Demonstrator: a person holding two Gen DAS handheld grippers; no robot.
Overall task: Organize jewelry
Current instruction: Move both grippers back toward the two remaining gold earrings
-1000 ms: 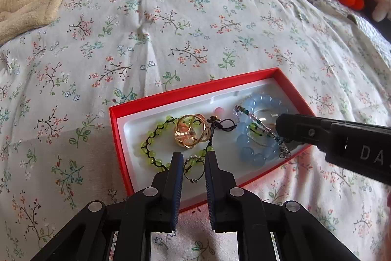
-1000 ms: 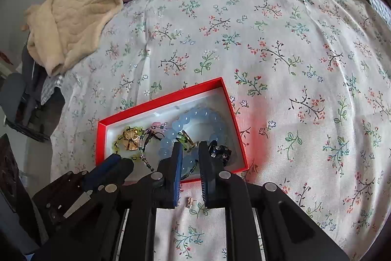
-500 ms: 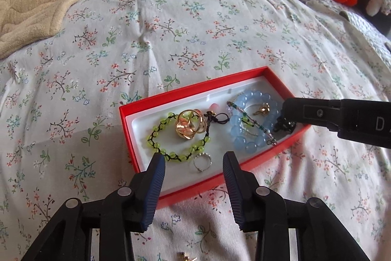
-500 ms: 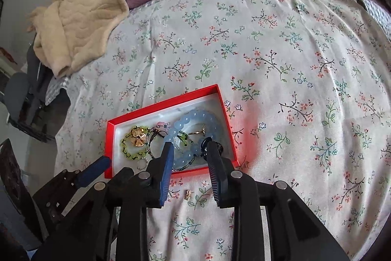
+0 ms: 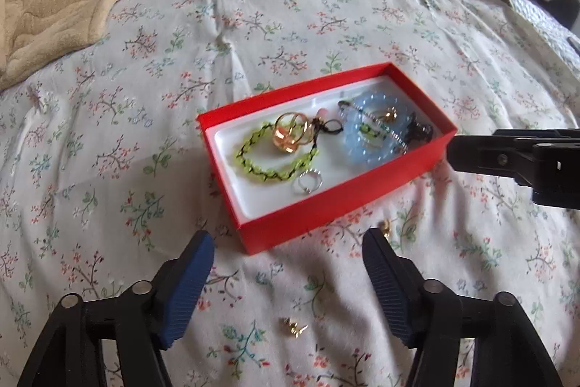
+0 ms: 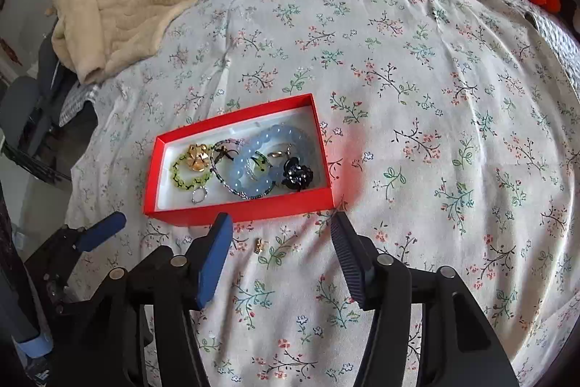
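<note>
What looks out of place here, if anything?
Two small gold pieces lie loose on the floral bedspread rather than in the red box: one between the open left gripper jaws, another just below the box's near wall. Everything else sits inside, though the bracelets overlap.

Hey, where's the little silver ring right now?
The silver ring lies inside the red box, by its near wall, just below the green bracelet in both views.
</note>
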